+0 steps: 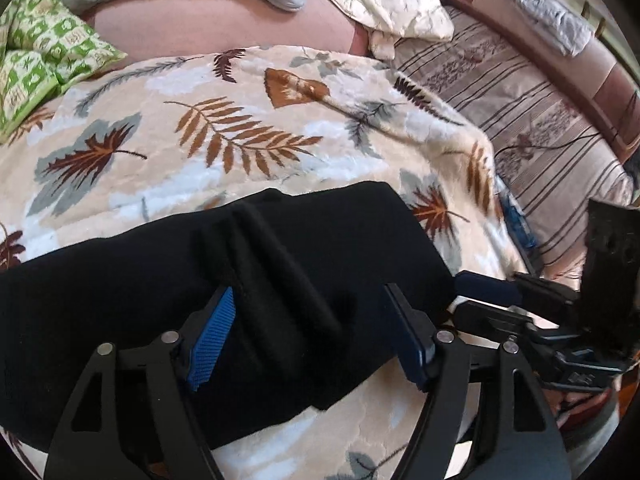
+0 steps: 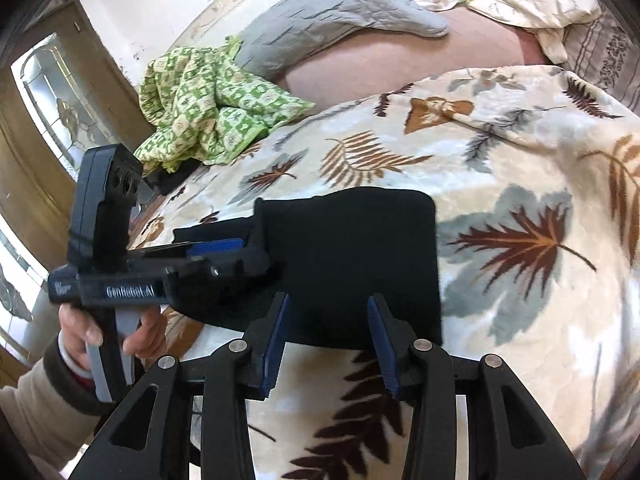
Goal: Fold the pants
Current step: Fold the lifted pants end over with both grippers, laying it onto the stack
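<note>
The black pants (image 1: 248, 280) lie folded into a compact bundle on the leaf-patterned blanket (image 1: 224, 128). My left gripper (image 1: 310, 306) is open, its blue pads astride the bundle's near part, with cloth ridges between them. In the right wrist view the pants (image 2: 352, 256) show as a neat dark rectangle. My right gripper (image 2: 328, 312) is open and empty at the near edge of the pants. The left gripper (image 2: 216, 246) shows there at the bundle's left end, held by a hand. The right gripper (image 1: 486, 296) shows at the right of the left wrist view.
A green patterned cloth (image 2: 200, 116) lies at the blanket's far left. A grey pillow (image 2: 336, 20) and a cream crumpled cloth (image 1: 392, 4) lie at the back. A striped sheet (image 1: 532, 128) covers the bed on the right. A wooden door (image 2: 48, 128) stands at left.
</note>
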{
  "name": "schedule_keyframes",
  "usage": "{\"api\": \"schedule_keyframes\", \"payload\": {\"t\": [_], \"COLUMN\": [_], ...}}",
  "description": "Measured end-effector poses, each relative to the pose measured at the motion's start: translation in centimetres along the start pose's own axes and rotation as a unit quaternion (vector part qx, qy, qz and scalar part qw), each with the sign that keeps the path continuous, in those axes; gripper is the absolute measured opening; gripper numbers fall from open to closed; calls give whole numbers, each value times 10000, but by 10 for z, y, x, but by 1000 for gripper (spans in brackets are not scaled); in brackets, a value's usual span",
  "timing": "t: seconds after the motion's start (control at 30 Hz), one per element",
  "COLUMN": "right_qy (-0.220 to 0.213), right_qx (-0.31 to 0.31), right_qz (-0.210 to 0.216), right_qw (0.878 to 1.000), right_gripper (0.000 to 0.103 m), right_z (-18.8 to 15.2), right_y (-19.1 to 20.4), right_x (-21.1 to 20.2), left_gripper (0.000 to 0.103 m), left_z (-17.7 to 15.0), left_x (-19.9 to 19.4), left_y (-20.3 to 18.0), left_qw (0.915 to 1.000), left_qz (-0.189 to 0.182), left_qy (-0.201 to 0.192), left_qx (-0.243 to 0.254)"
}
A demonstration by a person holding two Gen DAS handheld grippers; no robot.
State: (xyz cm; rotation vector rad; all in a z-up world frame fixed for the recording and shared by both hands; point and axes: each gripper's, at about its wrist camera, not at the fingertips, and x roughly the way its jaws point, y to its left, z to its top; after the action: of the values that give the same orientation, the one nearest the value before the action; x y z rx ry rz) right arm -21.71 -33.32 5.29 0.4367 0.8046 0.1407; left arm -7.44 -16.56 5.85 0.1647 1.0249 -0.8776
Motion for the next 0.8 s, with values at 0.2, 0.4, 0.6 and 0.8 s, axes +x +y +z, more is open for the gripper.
{"api": "schedule_keyframes", "payload": {"t": [0.2, 0.4, 0.6, 0.8], "right_qy": [-98, -146, 70, 307], "right_qx": [-83, -251, -313, -183], "right_qz": [-171, -462, -565, -657], "right_qw": [9998, 9985, 9979, 9972], "right_gripper": [42, 42, 42, 41], "right_z": [8, 30, 42, 40], "right_y": [0, 8, 11, 3], "right_x": [-1, 11, 49, 76], "left_gripper": [10, 9, 12, 26], "left_z": [9, 10, -3, 0], "left_x": [-1, -13, 1, -3], "left_y": [7, 2, 26, 29], "left_qw": [9990, 9993, 9971, 9960], "left_qz": [-5, 80, 254, 476], "left_qy": [13, 4, 85, -41], "left_qx": [-443, -358, -715, -757]}}
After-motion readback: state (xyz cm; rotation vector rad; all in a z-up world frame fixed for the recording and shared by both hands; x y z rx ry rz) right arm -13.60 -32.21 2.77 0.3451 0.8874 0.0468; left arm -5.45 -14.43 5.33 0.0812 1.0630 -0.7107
